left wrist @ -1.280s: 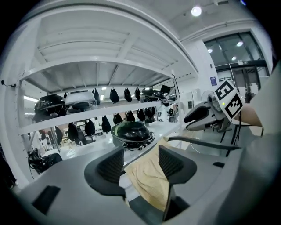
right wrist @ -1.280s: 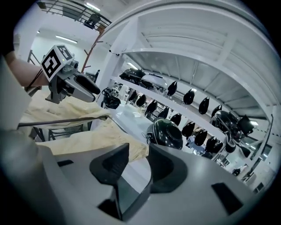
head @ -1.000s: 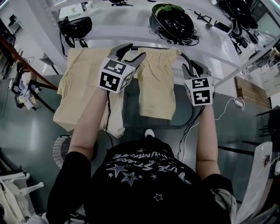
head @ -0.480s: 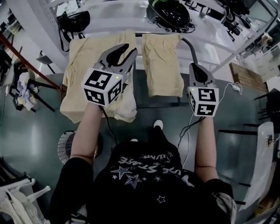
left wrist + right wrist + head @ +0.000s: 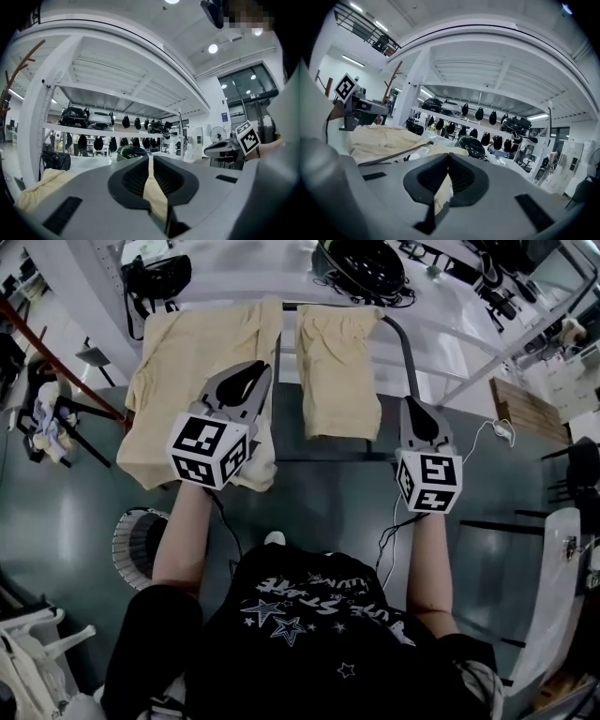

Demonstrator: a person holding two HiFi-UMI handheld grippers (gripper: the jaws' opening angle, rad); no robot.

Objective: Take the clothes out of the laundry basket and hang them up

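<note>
Two cream garments hang over a dark rail [image 5: 405, 343]: a wide one [image 5: 192, 362] at the left and a narrower one [image 5: 337, 371] beside it. My left gripper [image 5: 255, 369] hovers in front of the wide garment, level, short of the rail. Its jaws have just been closing and now meet [image 5: 151, 157]; the cream in the slit is the garment beyond, nothing is held. My right gripper [image 5: 412, 409] is to the right of the narrow garment, jaws shut [image 5: 448, 154] and empty. A round slatted basket [image 5: 136, 545] stands on the floor under my left arm.
Behind the rail runs a white shelf unit [image 5: 234, 282] with black helmets [image 5: 366, 263] and a black bag [image 5: 155, 282]. A red-brown coat stand [image 5: 52, 362] is at the left. A white chair [image 5: 562, 587] stands at the right, and cables [image 5: 394, 526] lie on the green floor.
Both grippers have drawn back from the rail toward the person. The left jaws, open a second ago, have closed; the right jaws have closed too. The garments still hang on the rail.
</note>
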